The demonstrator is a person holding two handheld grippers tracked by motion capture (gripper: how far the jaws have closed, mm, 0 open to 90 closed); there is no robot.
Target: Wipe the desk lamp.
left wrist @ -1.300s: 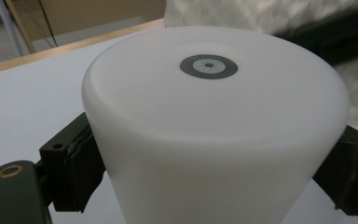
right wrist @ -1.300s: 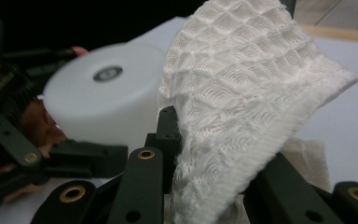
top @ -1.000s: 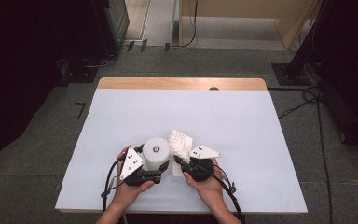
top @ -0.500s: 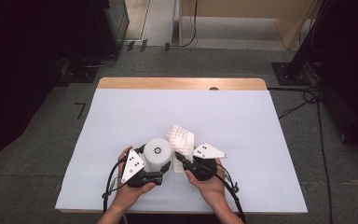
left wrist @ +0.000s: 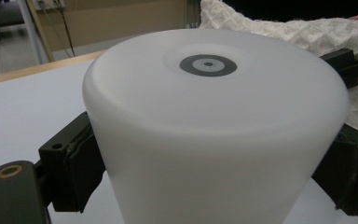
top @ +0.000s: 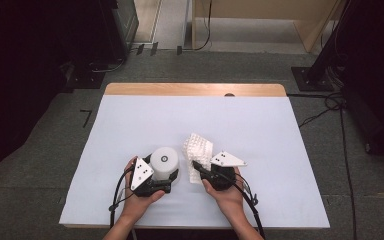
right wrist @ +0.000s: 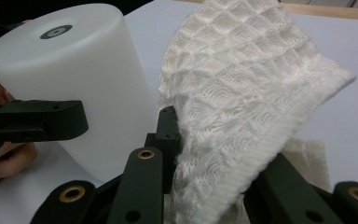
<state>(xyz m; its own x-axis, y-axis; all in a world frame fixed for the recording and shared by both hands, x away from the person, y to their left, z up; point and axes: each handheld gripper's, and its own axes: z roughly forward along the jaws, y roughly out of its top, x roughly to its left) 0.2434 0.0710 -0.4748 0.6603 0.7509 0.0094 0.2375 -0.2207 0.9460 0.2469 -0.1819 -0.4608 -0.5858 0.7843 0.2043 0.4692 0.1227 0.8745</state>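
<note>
the table [top: 130, 125] has a pale blue sheet on it. the white tub [top: 164, 162] stands near the table's 6 o'clock edge. the left gripper [top: 156, 185] has its jaws tight on the tub's sides. at the tub's 3 o'clock, the right gripper [top: 196, 165] pinches the white cloth [top: 200, 150] in its jaws, with one cloth end held up.

Left gripper [top: 172, 184]: black body, grey three-cornered plate with dark dots on top, black cable looping from the rear. Right gripper [top: 196, 165]: same build, same plate, black cable trailing back. Jaws were matte black, blocky, with brass-ringed screw holes and dark padded faces. Forearms bare, no sleeves in view.
</note>
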